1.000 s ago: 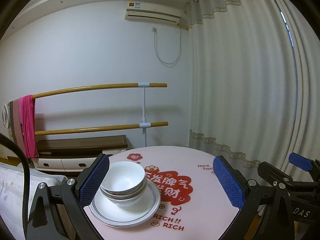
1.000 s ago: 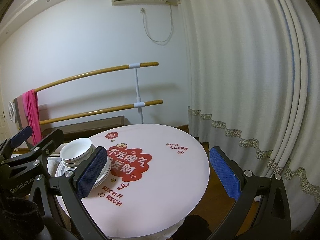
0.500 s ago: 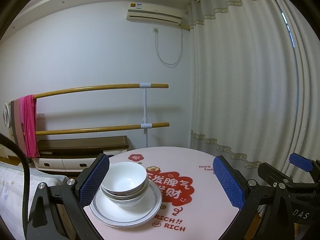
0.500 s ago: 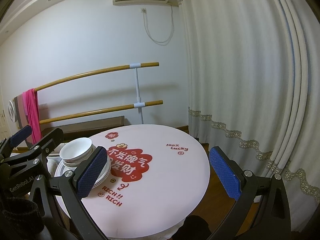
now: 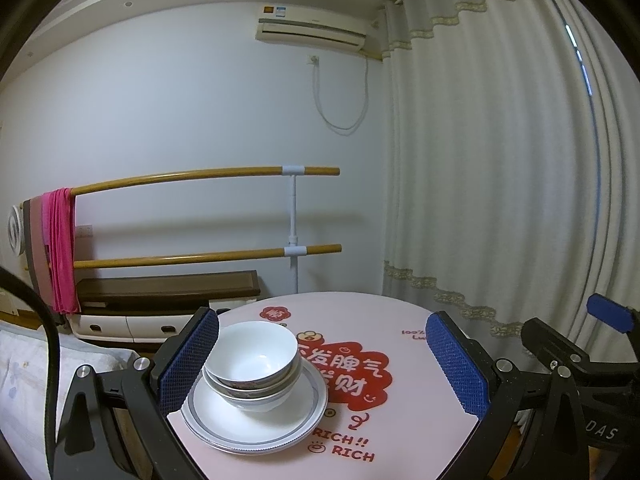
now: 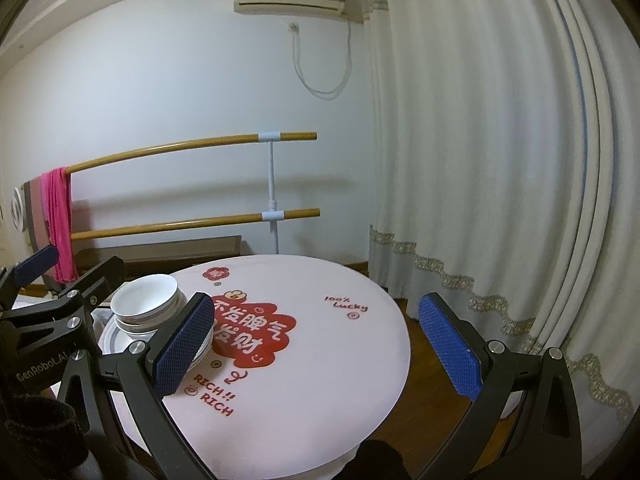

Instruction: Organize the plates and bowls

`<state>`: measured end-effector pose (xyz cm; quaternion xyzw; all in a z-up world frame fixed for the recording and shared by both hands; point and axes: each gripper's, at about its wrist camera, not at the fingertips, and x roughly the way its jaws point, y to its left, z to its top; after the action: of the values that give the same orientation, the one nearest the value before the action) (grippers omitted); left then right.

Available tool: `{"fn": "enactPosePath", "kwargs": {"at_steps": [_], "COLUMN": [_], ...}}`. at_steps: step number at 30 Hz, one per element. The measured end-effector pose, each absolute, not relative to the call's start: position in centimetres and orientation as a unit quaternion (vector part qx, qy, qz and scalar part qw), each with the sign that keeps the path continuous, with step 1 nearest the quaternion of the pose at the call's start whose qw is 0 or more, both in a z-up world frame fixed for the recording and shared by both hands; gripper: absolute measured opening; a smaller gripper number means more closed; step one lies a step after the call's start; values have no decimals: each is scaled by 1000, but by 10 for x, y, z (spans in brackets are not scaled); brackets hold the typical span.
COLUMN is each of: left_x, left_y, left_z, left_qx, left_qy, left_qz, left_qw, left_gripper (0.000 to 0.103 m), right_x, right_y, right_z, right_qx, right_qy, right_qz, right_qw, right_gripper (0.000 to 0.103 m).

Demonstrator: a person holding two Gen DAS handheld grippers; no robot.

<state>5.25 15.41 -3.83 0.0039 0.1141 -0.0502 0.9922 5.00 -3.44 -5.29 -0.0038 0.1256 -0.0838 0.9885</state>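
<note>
Left wrist view: we see the round pink table [image 5: 404, 412] w/ red print, then our left gripper [image 5: 322, 364] raised over it, fingers spread wide, holding nothing. Right gripper [image 6: 320, 344] is likewise wide apart and empty, over the table's near-right part. Stacked plates [image 5: 240, 426] sit at the table's left edge; nested bowls [image 5: 256, 360] rest on top, just beside the left gripper's left finger, apart from it.
</note>
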Motion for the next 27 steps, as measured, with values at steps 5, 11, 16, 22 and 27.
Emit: {"fn": "enactPosePath", "kwargs": {"at_steps": [5, 11, 16, 22, 27], "left_x": [54, 56, 56, 56, 59], "left_y": [153, 152, 151, 148, 148], "left_z": [-39, -41, -44, -47, -48], "left_qx": [6, 8, 9, 8, 7], "left_qy": [114, 113, 109, 111, 112], "left_qz": [-47, -45, -43, -44, -43], "left_qw": [992, 993, 993, 993, 993], "left_gripper": [102, 102, 102, 102, 102], "right_x": [49, 50, 49, 52, 54], "right_y": [-32, -30, -29, -30, -31], "right_z": [-53, -54, -53, -52, -52], "right_qx": [-7, -14, -13, -13, -12], "right_qy": [122, 120, 121, 120, 123], "right_qz": [-85, -88, -86, -88, -87], "right_qw": [989, 989, 989, 989, 988], "right_gripper": [103, 103, 103, 103, 103]}}
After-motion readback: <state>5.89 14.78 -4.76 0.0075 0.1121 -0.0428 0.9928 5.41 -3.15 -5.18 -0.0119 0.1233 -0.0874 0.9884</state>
